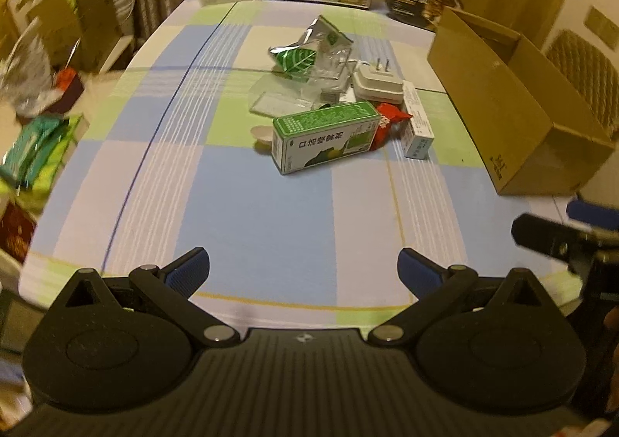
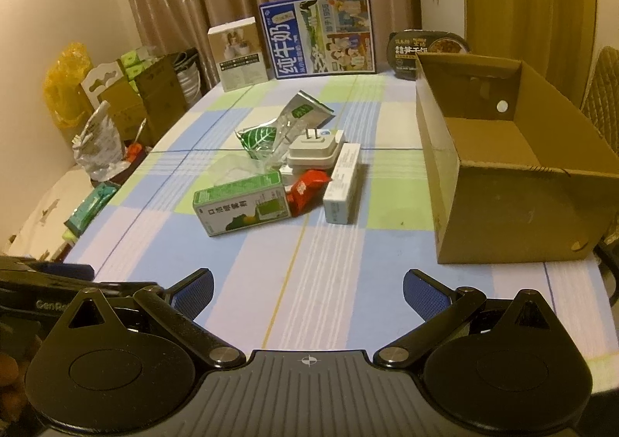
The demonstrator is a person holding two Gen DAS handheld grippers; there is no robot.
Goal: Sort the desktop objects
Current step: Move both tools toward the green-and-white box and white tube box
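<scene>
Legible markings are few. The large blue carton (image 2: 318, 38) standing at the far edge of the table bears "纯牛奶" in big white characters down its left panel, with "1955" in smaller print on a comic-style panel beside them. The left tool (image 2: 42, 296), seen at the lower left of the right wrist view, carries partial white lettering reading "GenRo", the remainder hidden. The green-and-white box (image 2: 243, 202) near the table's middle carries a line of dark characters, too blurred to read reliably. The black bowl's lid (image 2: 427, 46) at the far right edge shows yellow characters, unreadable.
</scene>
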